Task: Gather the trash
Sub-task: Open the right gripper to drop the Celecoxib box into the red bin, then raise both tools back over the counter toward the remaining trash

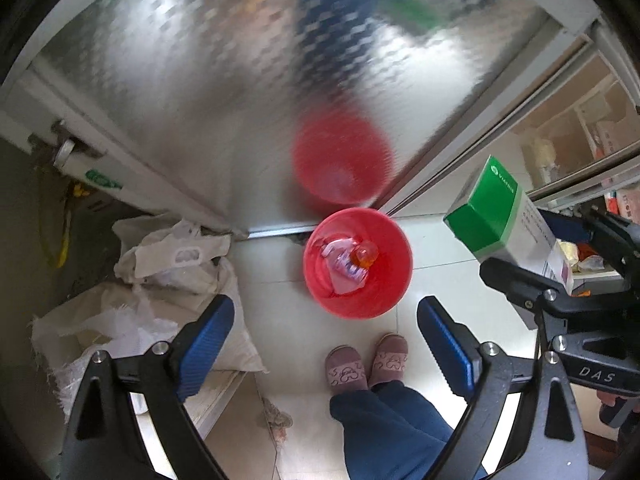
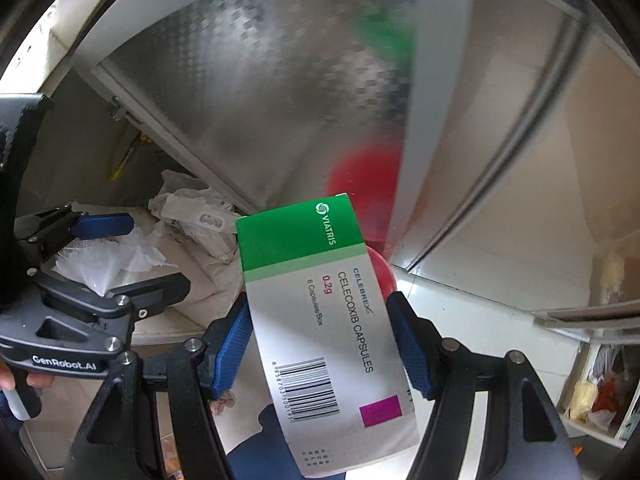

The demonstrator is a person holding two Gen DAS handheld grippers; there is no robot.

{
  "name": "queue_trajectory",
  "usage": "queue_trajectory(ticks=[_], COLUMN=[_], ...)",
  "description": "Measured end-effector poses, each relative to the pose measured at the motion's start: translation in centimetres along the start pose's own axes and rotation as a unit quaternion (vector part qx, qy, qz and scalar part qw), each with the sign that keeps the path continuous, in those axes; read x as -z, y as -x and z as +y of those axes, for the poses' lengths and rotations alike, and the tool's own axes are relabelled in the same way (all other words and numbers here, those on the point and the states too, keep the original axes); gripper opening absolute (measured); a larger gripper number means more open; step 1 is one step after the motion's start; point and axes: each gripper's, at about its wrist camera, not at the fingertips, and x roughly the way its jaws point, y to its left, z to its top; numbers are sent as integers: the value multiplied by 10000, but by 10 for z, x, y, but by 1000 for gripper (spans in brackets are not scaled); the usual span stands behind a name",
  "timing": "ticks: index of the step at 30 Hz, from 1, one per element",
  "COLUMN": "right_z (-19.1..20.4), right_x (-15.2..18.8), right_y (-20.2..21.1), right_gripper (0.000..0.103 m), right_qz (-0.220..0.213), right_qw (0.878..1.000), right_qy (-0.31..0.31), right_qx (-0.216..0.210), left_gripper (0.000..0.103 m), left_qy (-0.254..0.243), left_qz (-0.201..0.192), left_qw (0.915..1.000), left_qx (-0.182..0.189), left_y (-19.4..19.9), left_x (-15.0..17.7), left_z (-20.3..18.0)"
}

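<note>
Left hand-held gripper [image 1: 325, 342]: pointed down at the floor; the jaws are held wide apart and nothing is seen between the blue pads [image 1: 204, 346].
Right hand-held gripper [image 2: 322, 344]: clamped on the medicine box [image 2: 320, 312], one blue pad pressed to each long side.
Medicine box: a white carton with a green end, marked as celecoxib capsules; it is held tilted, green end forward. In the left wrist view it is seen up and to the right of the bin, apart from it.
Red bin [image 1: 357, 263]: stood on the tiled floor [image 1: 280, 320], its far rim just beside the metal door track. A pink wrapper [image 1: 343, 266] and an orange ball-like item [image 1: 364, 256] are seen inside.
Patterned metal door [image 1: 208, 92]: risen directly behind the bin; a blurred red reflection of the bin is carried on it.
White sacks [image 1: 160, 280]: piled left of the bin, near the door's lower edge.
Slippered feet [image 1: 366, 362]: placed on the near side of the bin.
Open room: bare tile is left between bin and feet, and between bin and sacks.
Shelf unit [image 2: 600, 396]: seen at the right edge, well apart from the bin.
</note>
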Motion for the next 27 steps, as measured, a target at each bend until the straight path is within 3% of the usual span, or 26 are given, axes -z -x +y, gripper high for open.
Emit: queue_trajectory(ticks=[5, 7, 10, 15, 19, 27], right_z=[8, 11, 13, 15, 14, 13], right_x=[-6, -7, -7, -3, -1, -6], right_y=[-9, -11, -13, 1, 31, 143], right_gripper=[68, 80, 89, 95, 99, 101], right_qz=[93, 100, 159, 110, 80, -342], right_qw=[9995, 9991, 9991, 9990, 9995, 9991], right_qy=[285, 402, 388, 421, 295, -96], right_qx=[-45, 70, -74, 88, 107, 222], left_gripper=[92, 92, 92, 92, 92, 92], left_qy=[117, 164, 212, 180, 142, -87], left_qz=[51, 76, 94, -52, -220, -806], left_qw=[9999, 9998, 9996, 9996, 9991, 9957], left_qx=[46, 80, 183, 209, 335, 441], left_y=[3, 3, 4, 23, 56, 157], left_x=[8, 11, 15, 19, 15, 4], left_z=[12, 17, 20, 16, 10, -14])
